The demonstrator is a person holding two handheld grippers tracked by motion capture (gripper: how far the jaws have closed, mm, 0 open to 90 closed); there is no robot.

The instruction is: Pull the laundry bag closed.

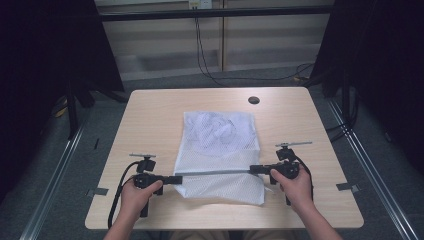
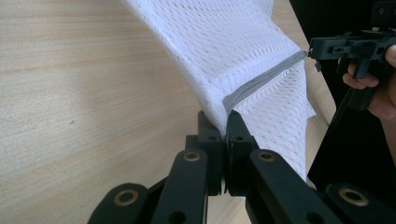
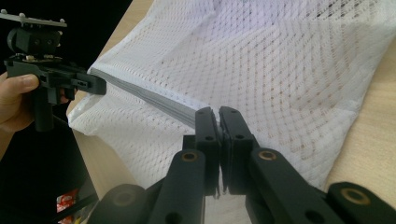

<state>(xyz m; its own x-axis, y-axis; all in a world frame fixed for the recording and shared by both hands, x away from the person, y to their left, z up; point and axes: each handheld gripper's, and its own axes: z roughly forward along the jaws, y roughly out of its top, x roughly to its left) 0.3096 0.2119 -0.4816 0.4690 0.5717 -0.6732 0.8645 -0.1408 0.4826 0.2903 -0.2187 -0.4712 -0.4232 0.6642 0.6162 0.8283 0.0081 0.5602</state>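
1. The white mesh laundry bag (image 1: 220, 152) lay flat at the middle of the bench (image 1: 150, 110), with crumpled pale fabric (image 1: 215, 129) visible inside its far half. Its grey zipper (image 1: 215, 172) ran across the near part of the bag, drawn taut between the two grippers.

2. The left gripper (image 1: 175, 179) held the left end of the zipper line. In the left gripper view its jaws stood together, clamped on the mesh and zipper tape (image 2: 243, 93) where they met the bag's corner.

3. The right gripper (image 1: 254, 169) held the opposite end. In the right gripper view its jaws were likewise pressed together on the zipper (image 3: 154, 100); whether they gripped the slider or merely the tape could not be determined.

4. Both hands sat near the front edge of the bench, the bag's near flap (image 1: 225, 192) lying between them.

5. Assessed risks:
   a. A pull along the zipper with the left end poorly anchored would likely drag the whole bag sideways rather than move the slider.
   b. Loose mesh beside the teeth could catch in the slider and jam it.
   c. The thin tape offered little purchase; excess tension could slip it from either pair of jaws.
   d. Lifting both ends could shift the fabric inside.

6. A round dark hole (image 1: 253, 100) lay well apart at the far edge.
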